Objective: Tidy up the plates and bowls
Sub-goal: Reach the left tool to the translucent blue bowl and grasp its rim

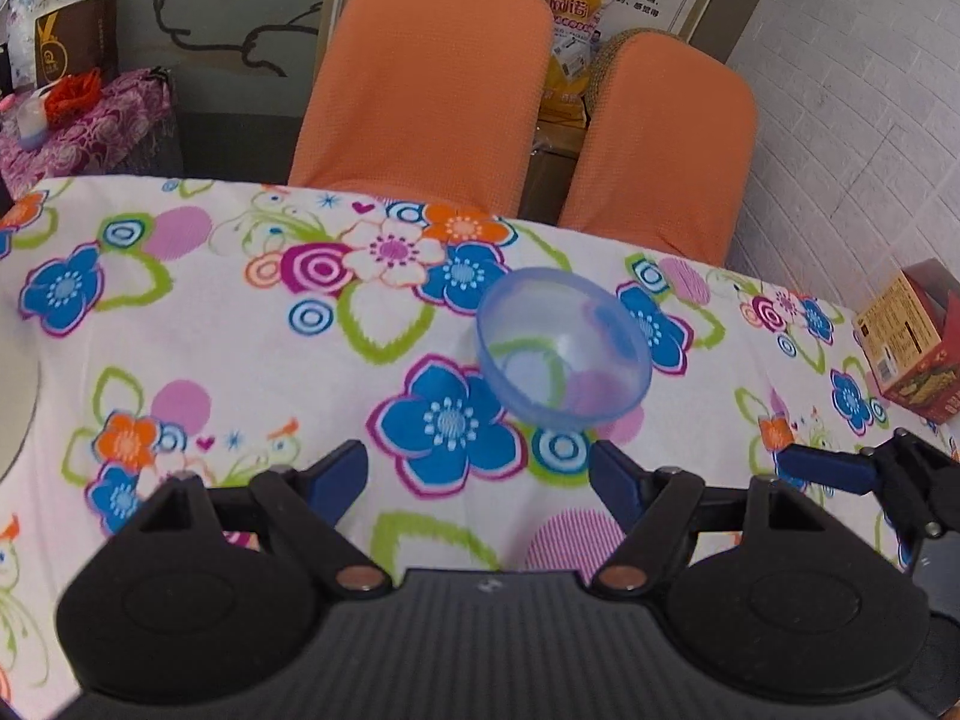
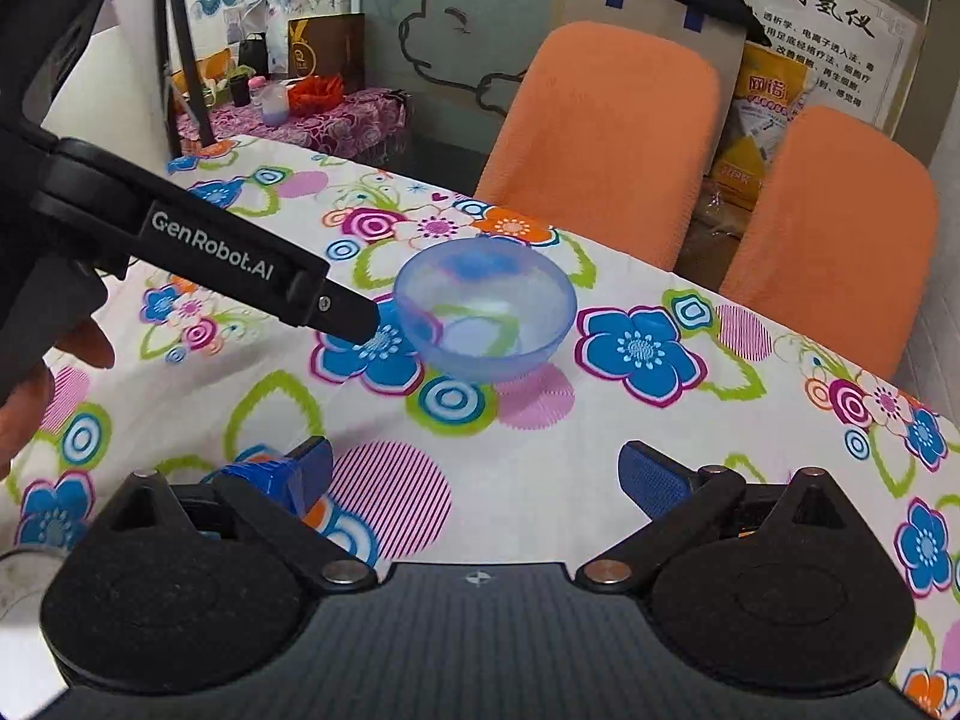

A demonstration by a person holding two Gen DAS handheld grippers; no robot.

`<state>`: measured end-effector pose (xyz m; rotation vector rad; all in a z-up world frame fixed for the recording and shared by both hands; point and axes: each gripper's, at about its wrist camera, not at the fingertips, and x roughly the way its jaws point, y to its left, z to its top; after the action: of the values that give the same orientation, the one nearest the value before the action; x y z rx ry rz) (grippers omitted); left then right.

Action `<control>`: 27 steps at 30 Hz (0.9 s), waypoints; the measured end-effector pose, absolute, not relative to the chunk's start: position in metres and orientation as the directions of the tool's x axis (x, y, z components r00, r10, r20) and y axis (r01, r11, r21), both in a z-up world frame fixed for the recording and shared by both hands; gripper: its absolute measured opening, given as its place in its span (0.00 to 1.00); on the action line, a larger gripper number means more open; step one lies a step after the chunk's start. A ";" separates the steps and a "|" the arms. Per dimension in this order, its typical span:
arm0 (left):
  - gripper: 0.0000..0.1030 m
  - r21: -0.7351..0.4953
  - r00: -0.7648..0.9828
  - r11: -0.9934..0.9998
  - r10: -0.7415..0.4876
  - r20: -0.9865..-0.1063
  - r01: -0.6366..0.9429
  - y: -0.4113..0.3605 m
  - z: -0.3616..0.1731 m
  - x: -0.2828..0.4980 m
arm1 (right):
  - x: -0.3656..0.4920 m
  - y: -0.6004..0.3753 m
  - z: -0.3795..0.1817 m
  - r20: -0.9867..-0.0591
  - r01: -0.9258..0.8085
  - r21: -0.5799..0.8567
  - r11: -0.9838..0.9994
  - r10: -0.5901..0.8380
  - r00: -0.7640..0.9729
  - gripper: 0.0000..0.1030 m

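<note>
Left gripper [image 1: 480,474]: nearest in the left wrist view, black body, blue-padded fingers [image 1: 339,471] spread wide apart, nothing between them, hovering over the tablecloth. Seen also from the right wrist camera as a black arm marked "GenRobot.AI", its tip just beside the bowl's near-left rim; whether it touches cannot be told. A person's hand [image 2: 36,384] shows at the left edge of that view, holding it.

Right gripper [image 2: 474,480]: black body, blue pads, jaws wide apart and empty, above the cloth and short of the bowl. In the left wrist view it enters at the right edge, one blue pad visible.

Floral tablecloth [image 1: 210,324]: white ground with blue, orange and pink flowers, green leaf outlines, covering the whole table.

Translucent blue bowl [image 1: 564,348] [image 2: 486,312]: upright on the cloth, empty, near the middle of the table toward its far edge, ahead of both grippers; the pattern shows through its wall.

Printed carton [image 1: 906,342]: red and tan, at the table's right edge, well apart from the bowl.

Orange chairs [image 1: 426,84]: two, side by side behind the far table edge, backs upright.

Side table with purple patterned cloth [image 2: 312,120]: far left, carrying a small cup, an orange-red item and a brown box.

Wall poster [image 2: 822,6]: Chinese text, behind the chairs, above yellow bags.
</note>
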<state>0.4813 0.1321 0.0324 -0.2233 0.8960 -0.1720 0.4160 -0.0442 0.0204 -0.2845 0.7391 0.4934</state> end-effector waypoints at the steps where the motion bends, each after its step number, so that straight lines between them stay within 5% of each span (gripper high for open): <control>1: 0.73 -0.270 0.613 0.961 -0.247 -0.751 0.056 0.131 0.031 0.493 | 0.426 -0.044 0.020 -0.697 -0.511 -0.062 0.857 0.329 0.637 0.87; 14: 0.73 -0.305 0.567 0.952 -0.258 -0.782 0.013 0.118 -0.009 0.571 | 0.481 -0.020 -0.016 -0.740 -0.525 0.019 0.851 0.365 0.566 0.87; 20: 0.47 -0.252 0.586 0.967 -0.220 -0.780 0.028 0.115 -0.009 0.570 | 0.484 -0.005 -0.018 -0.716 -0.575 0.043 0.817 0.426 0.553 0.84; 27: 0.45 -0.247 0.567 0.967 -0.241 -0.787 0.068 0.116 -0.008 0.563 | 0.460 0.007 -0.007 -0.693 -0.634 -0.031 0.773 0.441 0.571 0.80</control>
<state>0.5630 0.1159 -0.0080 -0.1977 0.9519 -0.1831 0.4603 0.0075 -0.0074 -0.2905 0.7239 0.6403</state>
